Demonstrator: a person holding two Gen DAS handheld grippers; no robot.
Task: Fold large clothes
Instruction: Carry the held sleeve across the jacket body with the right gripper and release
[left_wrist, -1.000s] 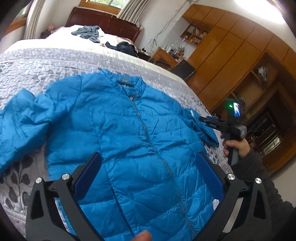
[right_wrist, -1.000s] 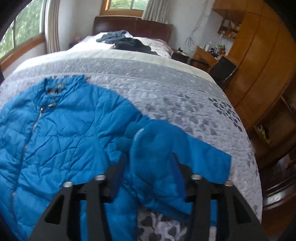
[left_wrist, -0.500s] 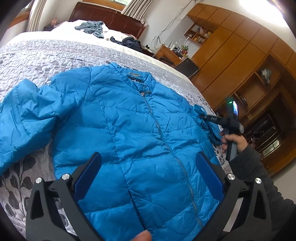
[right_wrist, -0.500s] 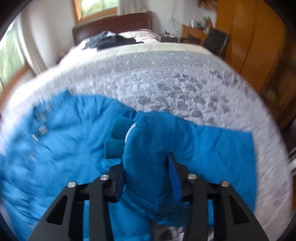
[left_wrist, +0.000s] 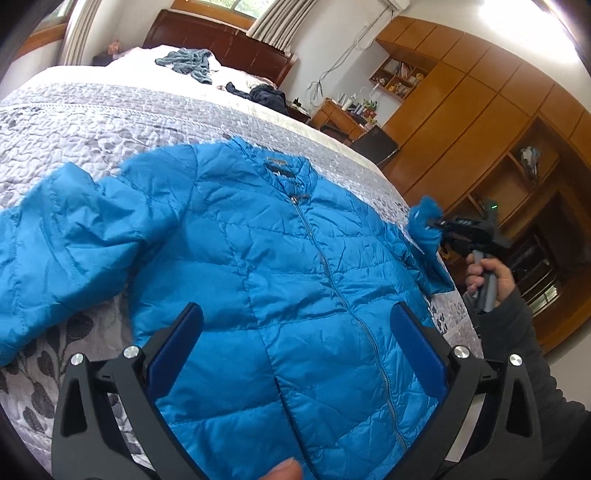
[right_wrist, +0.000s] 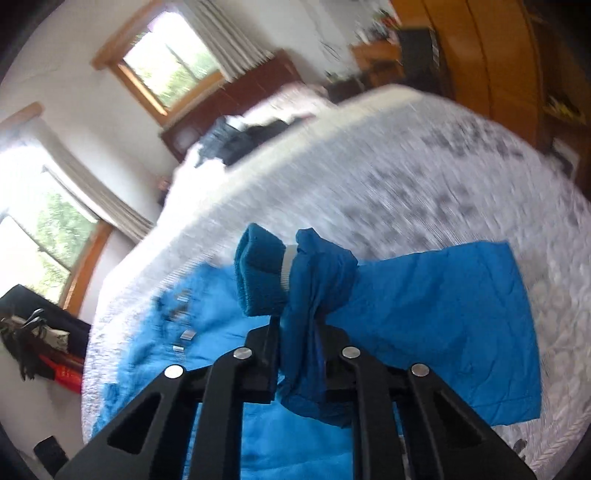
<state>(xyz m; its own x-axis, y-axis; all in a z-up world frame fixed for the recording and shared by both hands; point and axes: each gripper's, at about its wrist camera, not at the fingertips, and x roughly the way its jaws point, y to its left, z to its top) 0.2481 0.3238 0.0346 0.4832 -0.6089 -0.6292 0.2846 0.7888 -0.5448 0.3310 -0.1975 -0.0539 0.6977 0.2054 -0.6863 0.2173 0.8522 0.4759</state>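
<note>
jacket (left_wrist: 280, 280): blue, zipped, front up, flat on the grey quilted bed (left_wrist: 110, 122) | left gripper (left_wrist: 295, 343): jaws wide apart, empty, above the jacket's lower half | right gripper (right_wrist: 299, 354): jaws clamped on the bunched sleeve (right_wrist: 424, 314) near its knit cuff (right_wrist: 258, 280), lifted off the bed

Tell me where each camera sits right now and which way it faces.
Left wrist: on the open left gripper above the jacket front, facing the headboard; a fingertip, the right hand and the right gripper show.
Right wrist: on the right gripper, shut on the sleeve, tilted toward the windows; no hand shows.
Shared: jacket, bed.
</note>
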